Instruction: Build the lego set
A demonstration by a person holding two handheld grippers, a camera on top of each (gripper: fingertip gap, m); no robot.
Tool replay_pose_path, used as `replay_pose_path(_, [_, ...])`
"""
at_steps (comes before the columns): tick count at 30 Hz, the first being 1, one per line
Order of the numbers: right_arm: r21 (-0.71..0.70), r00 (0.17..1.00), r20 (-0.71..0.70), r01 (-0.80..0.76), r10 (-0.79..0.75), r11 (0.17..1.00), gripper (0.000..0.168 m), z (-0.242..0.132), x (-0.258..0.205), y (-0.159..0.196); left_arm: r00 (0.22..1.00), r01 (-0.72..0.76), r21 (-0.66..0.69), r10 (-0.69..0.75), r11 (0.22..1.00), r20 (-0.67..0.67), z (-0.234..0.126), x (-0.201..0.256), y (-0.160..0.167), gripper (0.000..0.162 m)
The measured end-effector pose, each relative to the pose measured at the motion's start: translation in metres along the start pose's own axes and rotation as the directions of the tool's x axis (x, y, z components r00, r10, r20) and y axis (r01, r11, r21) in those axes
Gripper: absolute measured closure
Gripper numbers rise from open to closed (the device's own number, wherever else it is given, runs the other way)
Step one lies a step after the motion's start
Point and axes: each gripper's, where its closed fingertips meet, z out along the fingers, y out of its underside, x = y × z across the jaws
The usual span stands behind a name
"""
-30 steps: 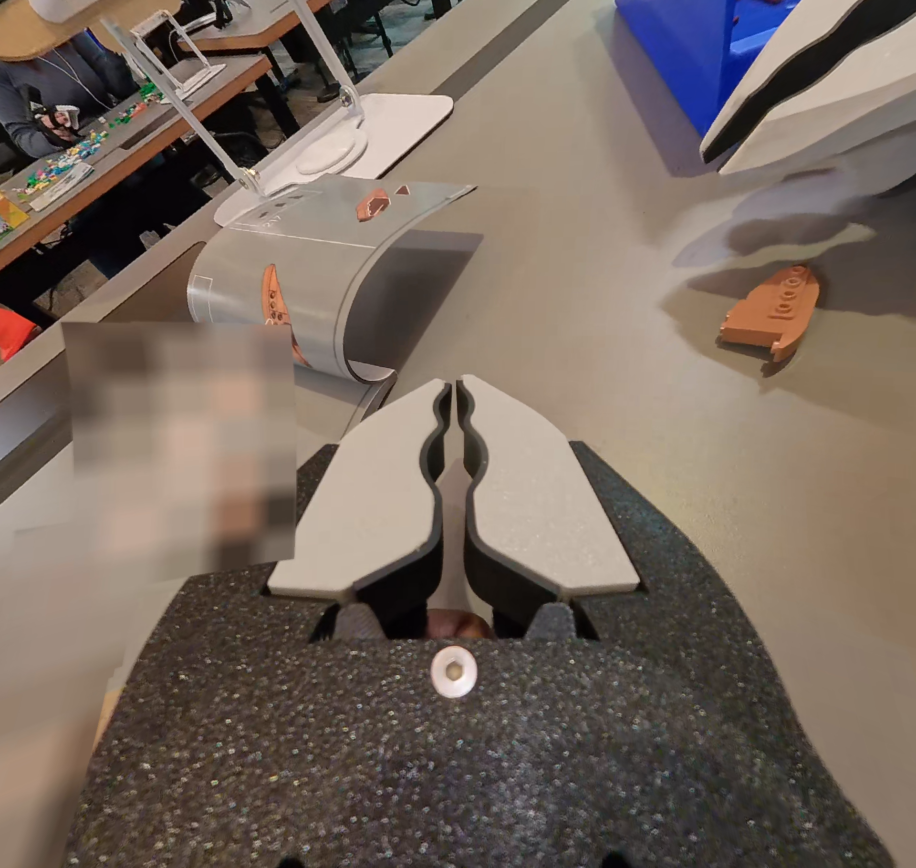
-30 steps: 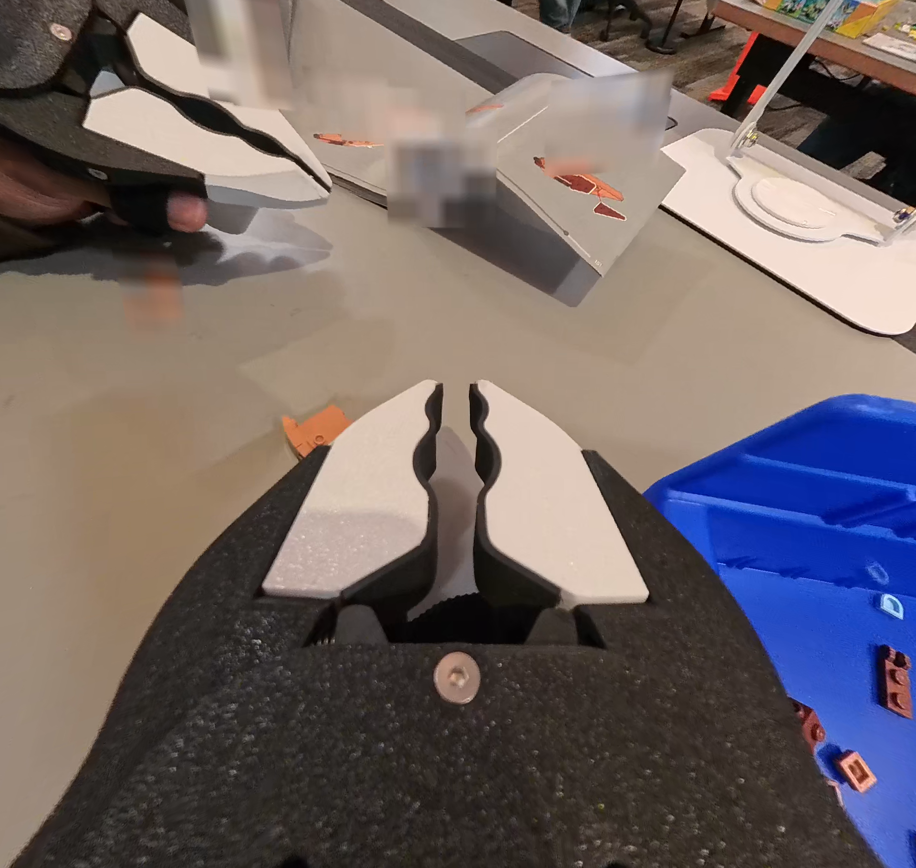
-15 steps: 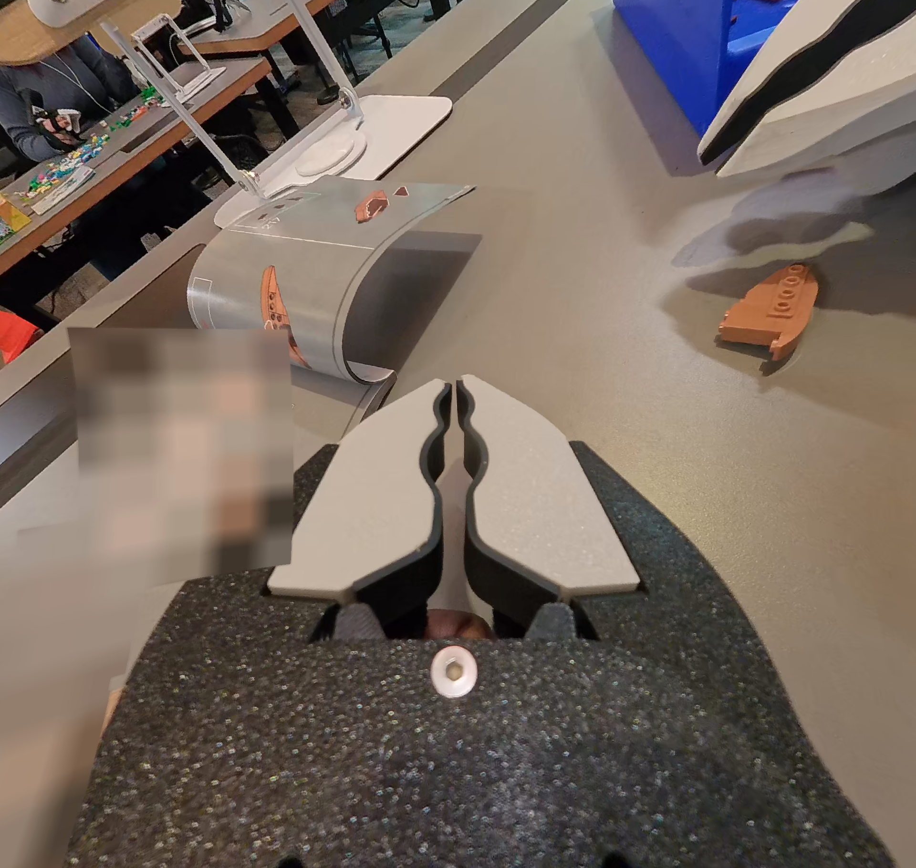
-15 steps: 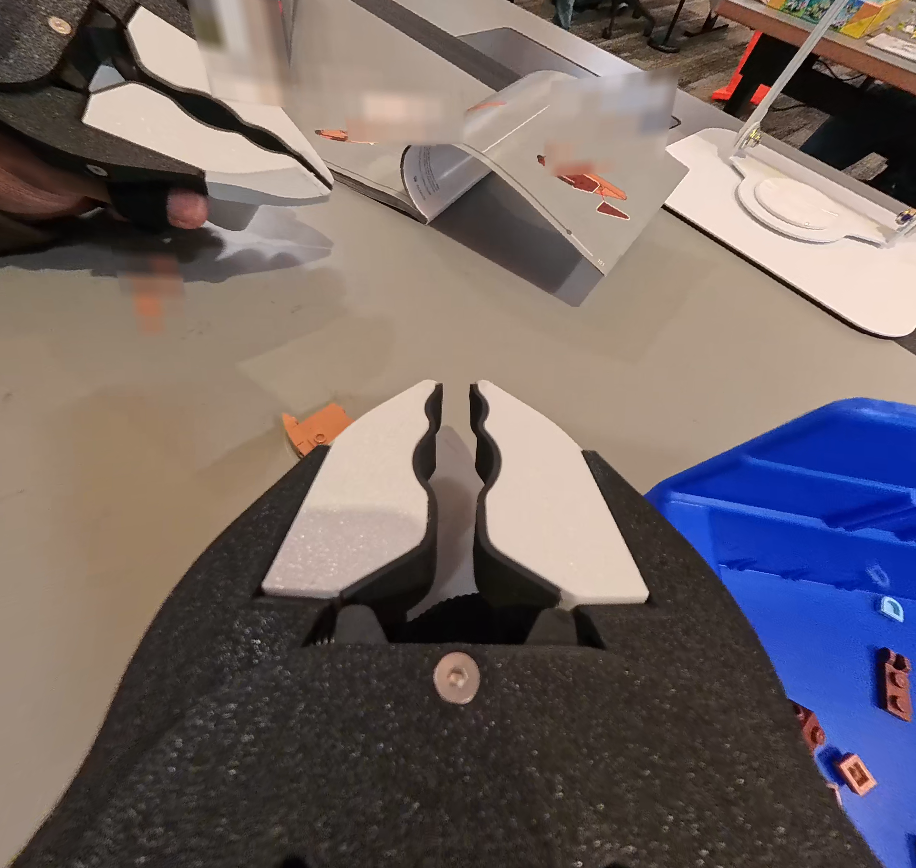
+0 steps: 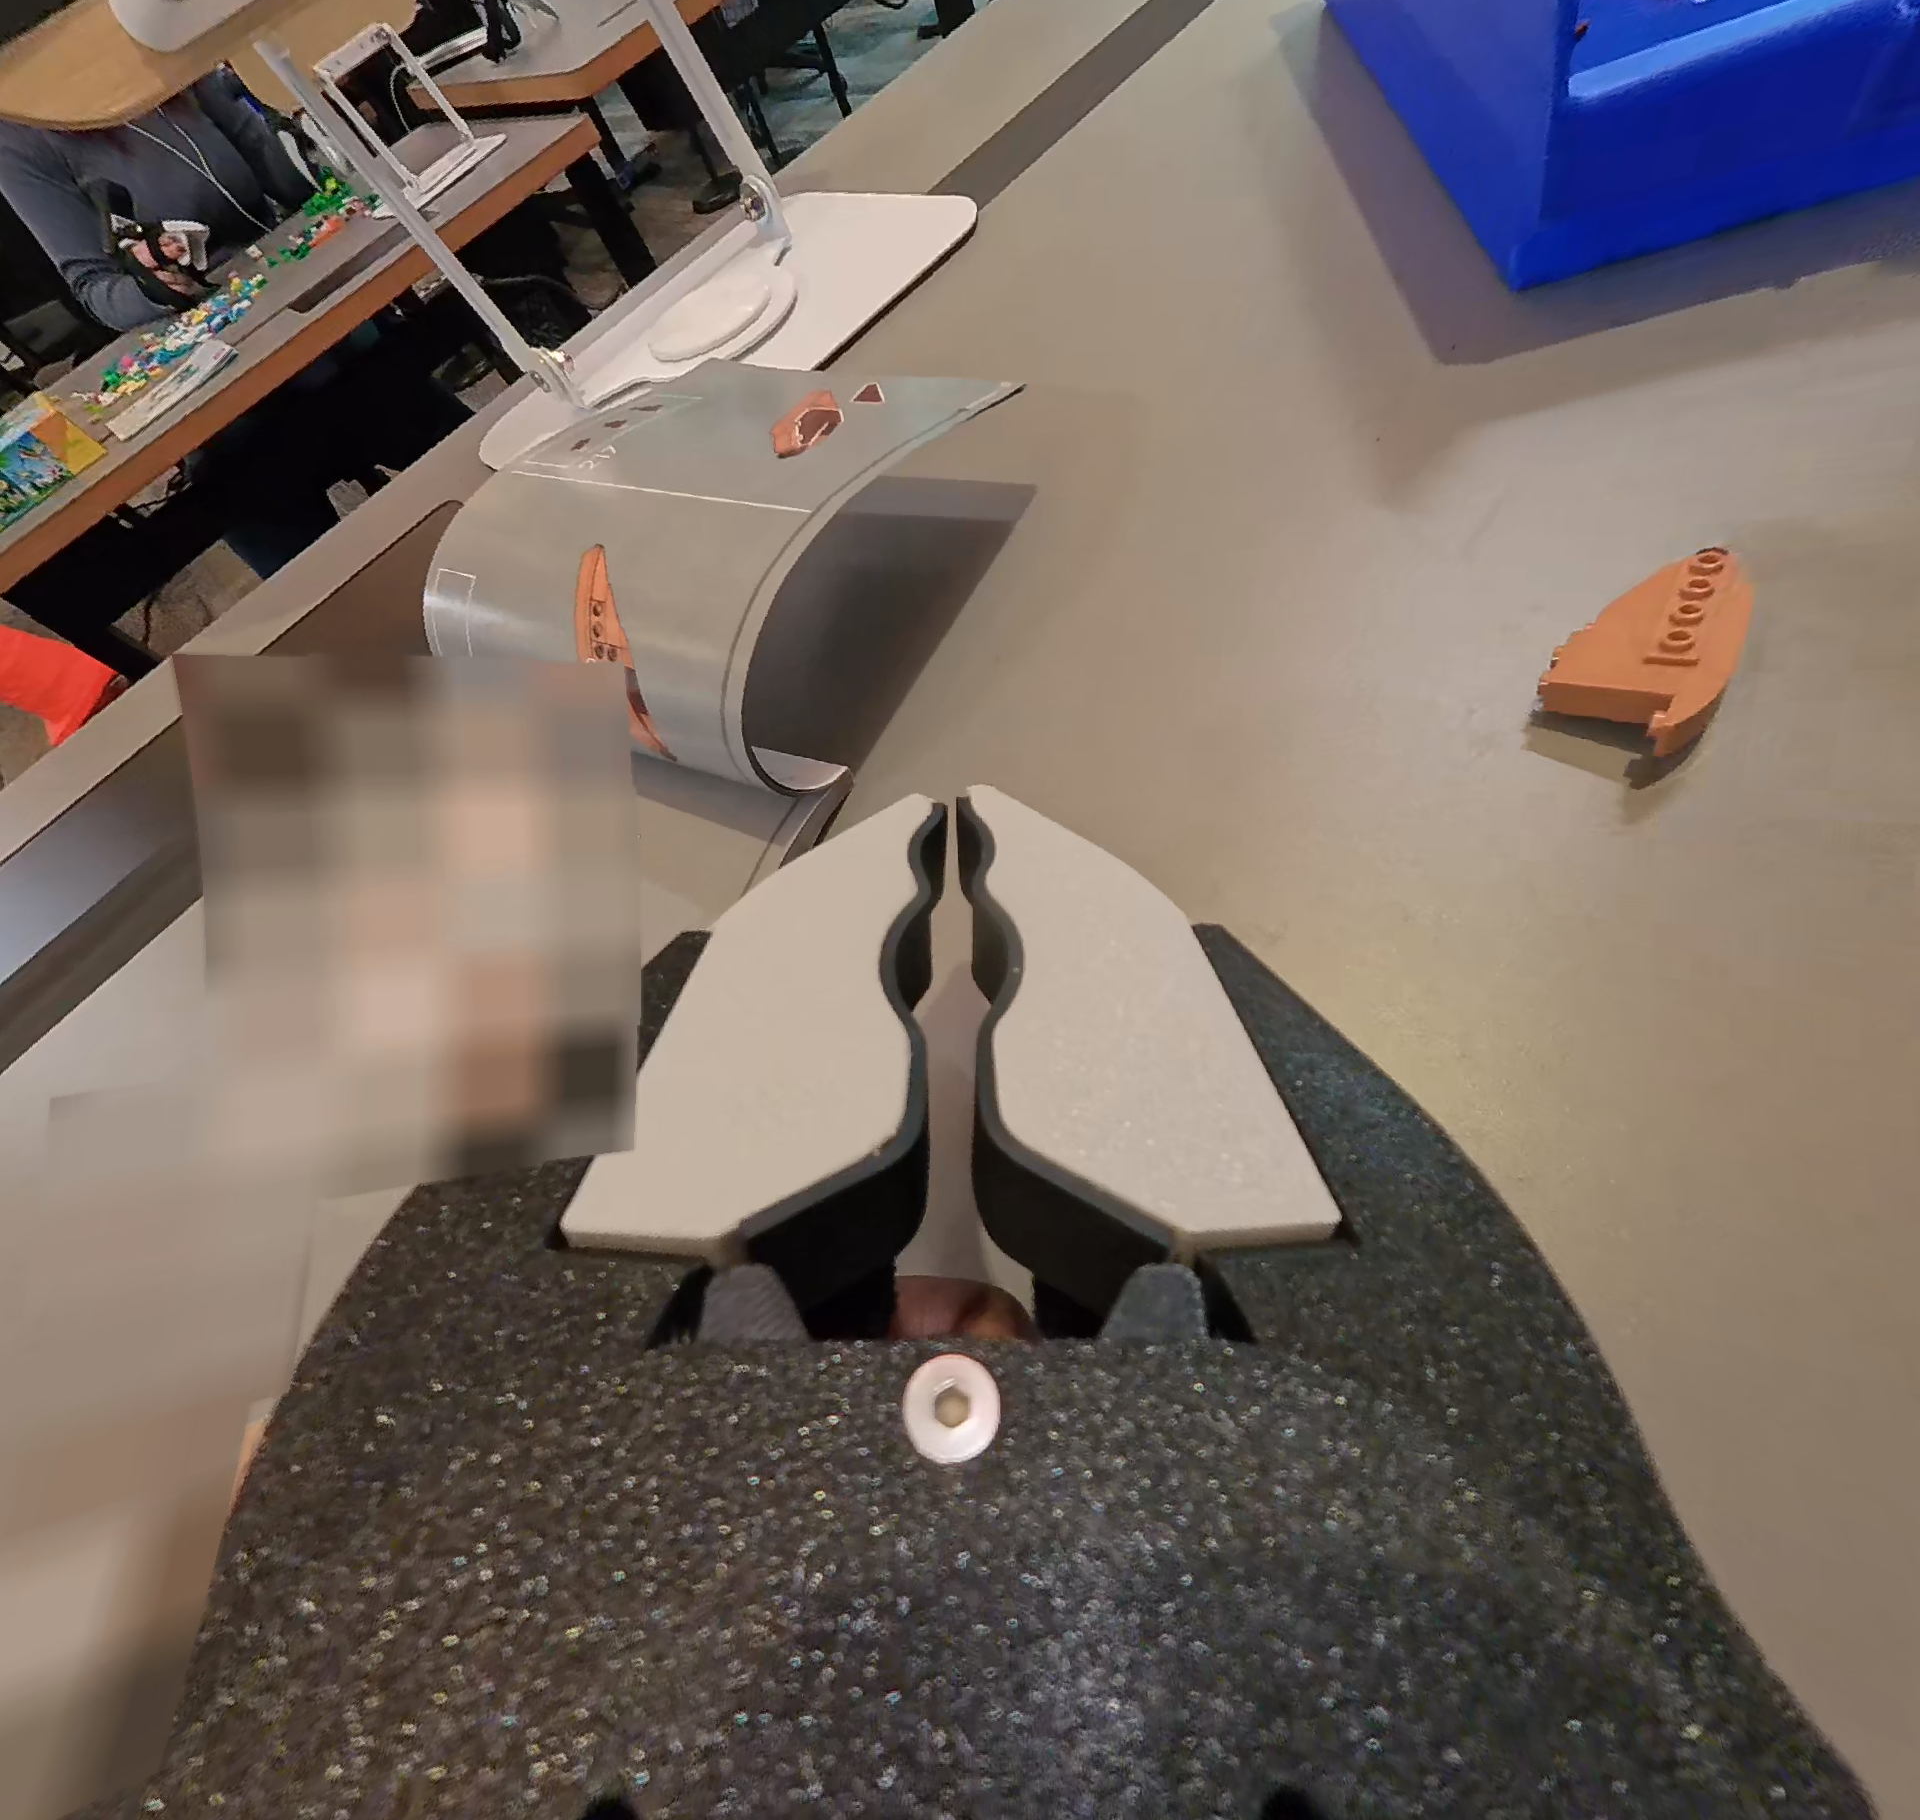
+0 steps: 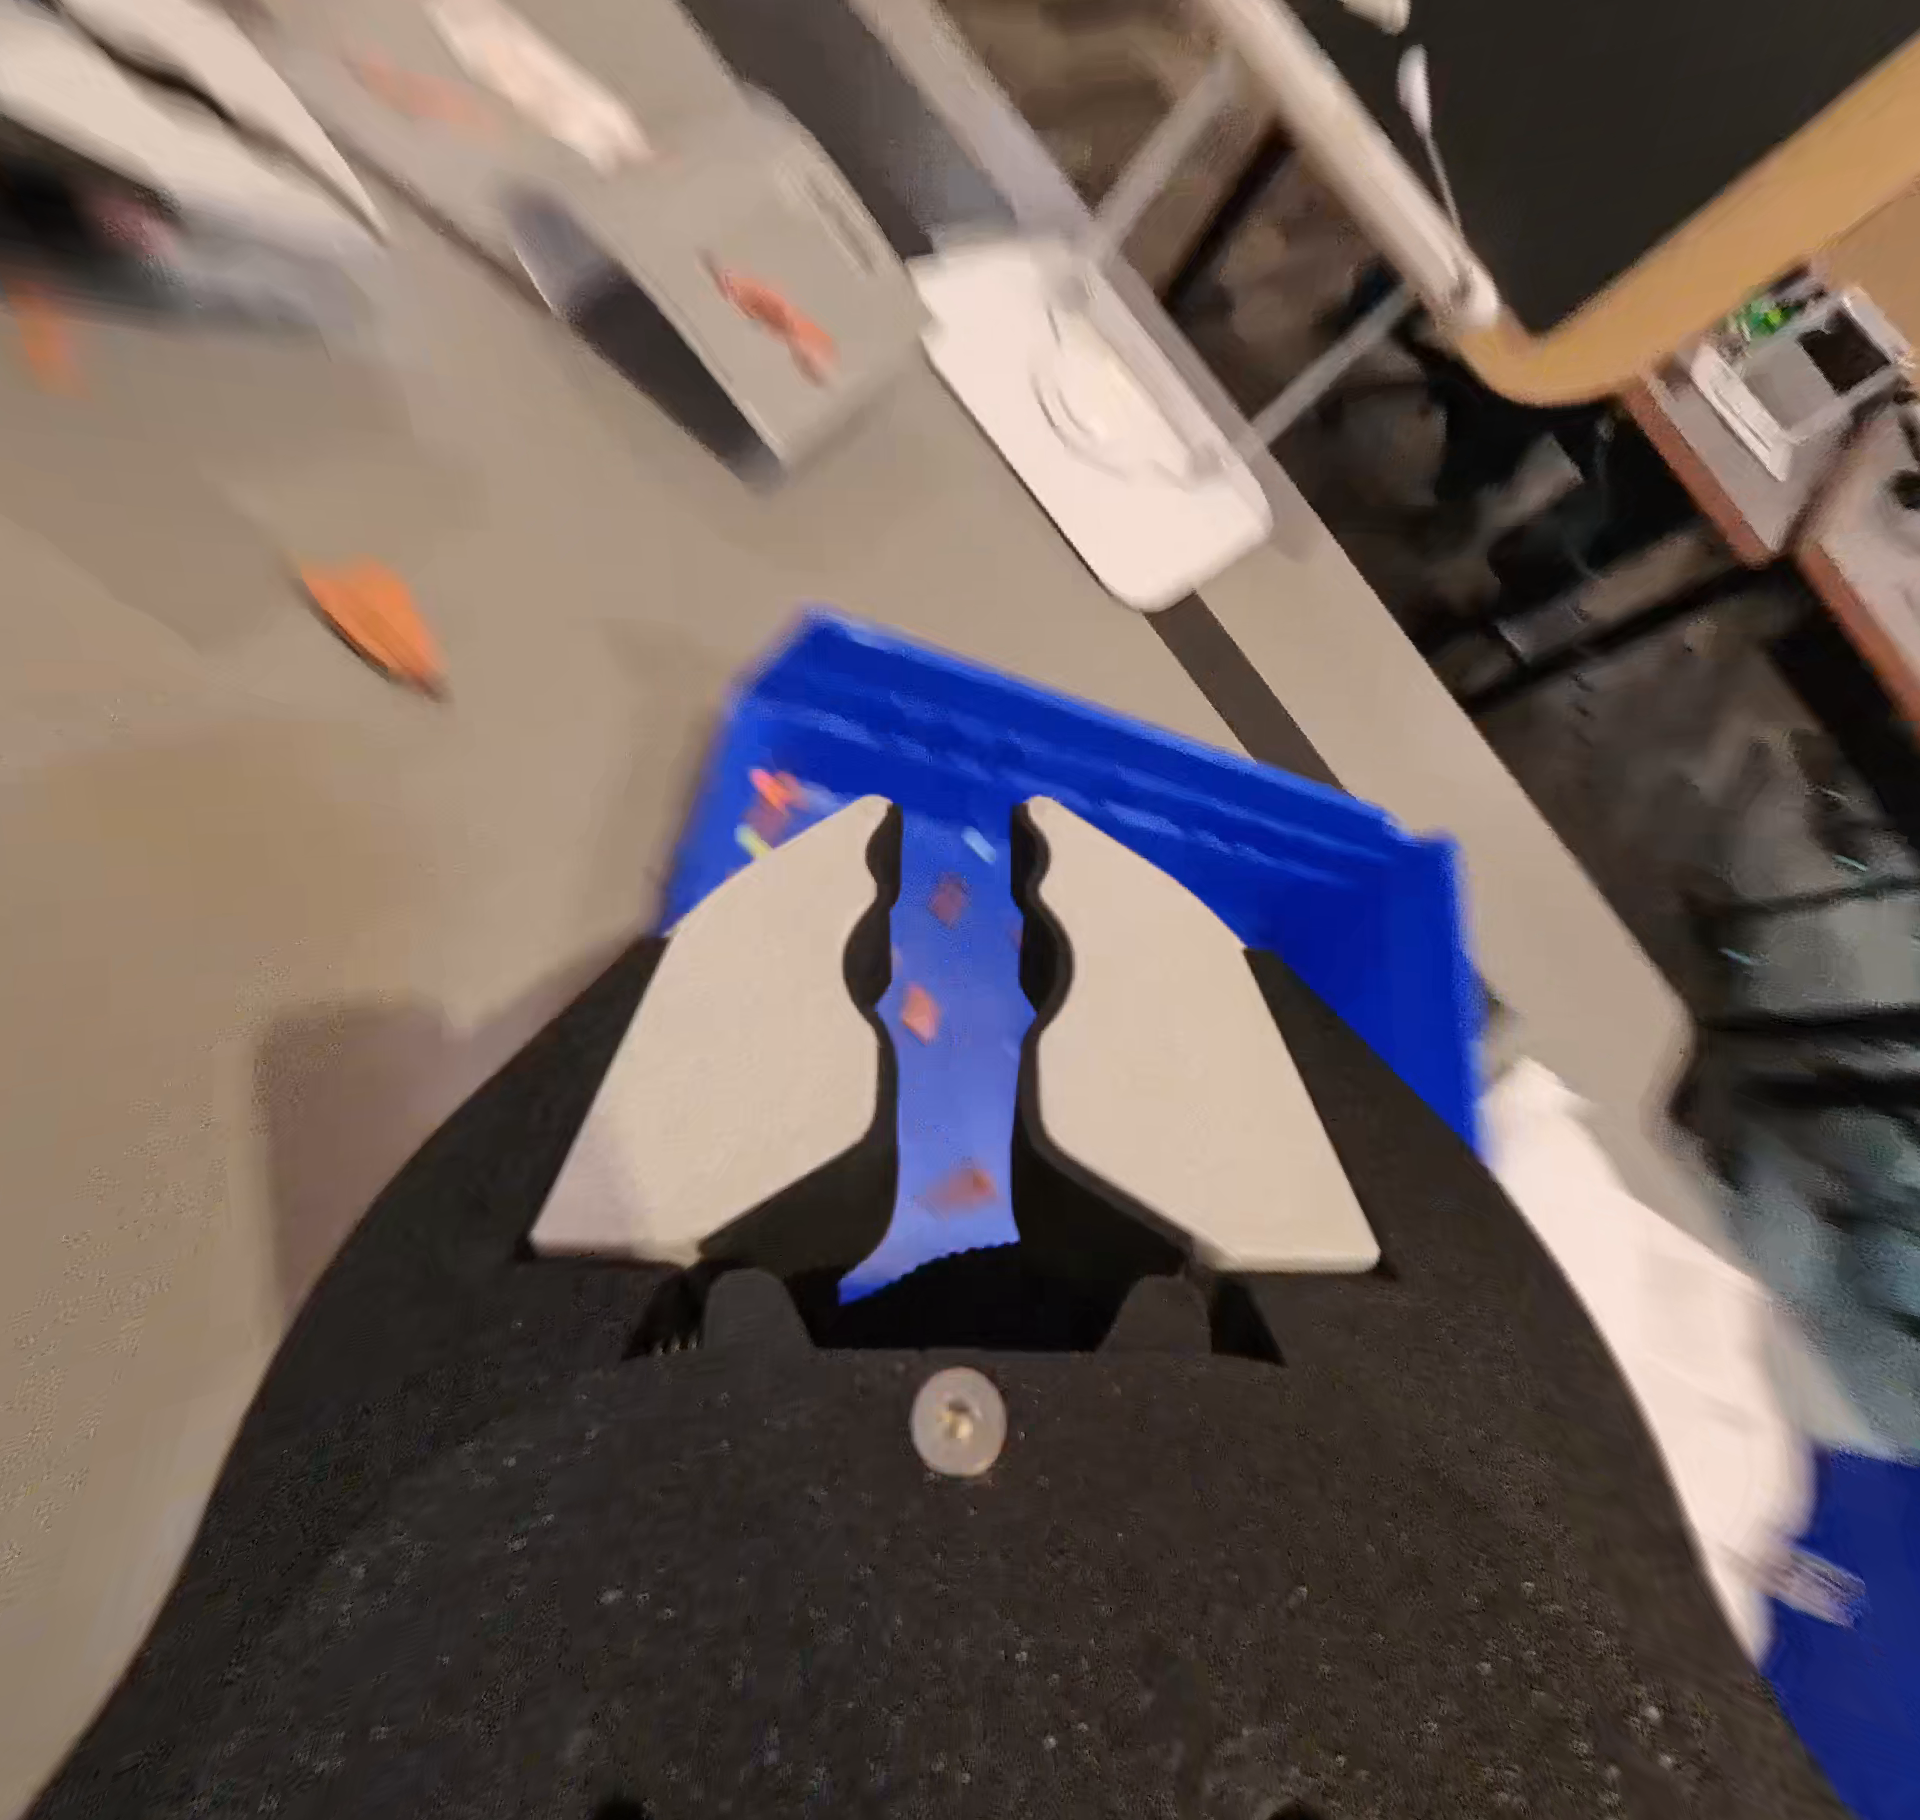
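An orange-brown wedge-shaped lego plate [image 5: 1652,658] lies on the grey table, right of my left gripper [image 5: 953,806], which is shut and empty just above the table by the instruction booklet [image 5: 665,565]. The plate also shows blurred in the right wrist view [image 6: 374,622]. My right gripper [image 6: 954,814] is open and empty, held over the blue parts bin [image 6: 1143,804], with several small orange and brown pieces seen between its fingers. The bin also stands at the top right of the left wrist view [image 5: 1621,108]. The right wrist view is motion-blurred.
A white lamp base [image 5: 790,284] with its arm stands behind the booklet, near the table's far edge. It also shows in the right wrist view [image 6: 1101,440]. Other tables with a seated person [image 5: 125,181] lie beyond. Something white [image 6: 1621,1303] lies right of the bin. The grippers' ends are close to 35 cm from one another.
My right gripper swung right from above the wedge plate to over the blue bin and opened its fingers wider. It has left the left wrist view. My left gripper has stayed still.
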Motion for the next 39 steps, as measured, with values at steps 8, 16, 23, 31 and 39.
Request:
replay_pose_path(8, [-0.36, 0.981, 0.172, 0.144, -0.087, 0.922, 0.13, 0.051, 0.069, 0.1, 1.0, -0.014, -0.003, 0.014, 1.0, 0.019, -0.001, -0.001, 0.001, 0.16])
replay_pose_path(16, [-0.175, 0.992, 0.122, 0.006, 0.016, 0.984, 0.141, 0.036, -0.024, 0.007, 0.999, 0.046, -0.038, -0.046, 0.998, 0.004, -0.004, -0.007, 0.008, 0.16])
replay_pose_path(23, [-0.027, 0.974, 0.199, -0.105, 0.109, 0.994, 0.142, 0.071, -0.12, -0.01, 0.991, 0.124, -0.077, -0.127, 0.989, -0.034, -0.005, -0.003, 0.013, 0.16])
replay_pose_path(31, [0.241, 0.939, 0.319, -0.212, 0.129, 0.947, 0.139, 0.128, -0.17, -0.039, 0.99, 0.127, -0.085, -0.131, 0.988, -0.042, -0.005, -0.001, 0.013, 0.16])
replay_pose_path(39, [0.232, 0.933, 0.306, -0.268, 0.191, 0.935, 0.14, 0.141, -0.165, -0.017, 0.988, 0.137, -0.106, -0.143, 0.985, -0.052, -0.003, 0.0, 0.016, 0.16])
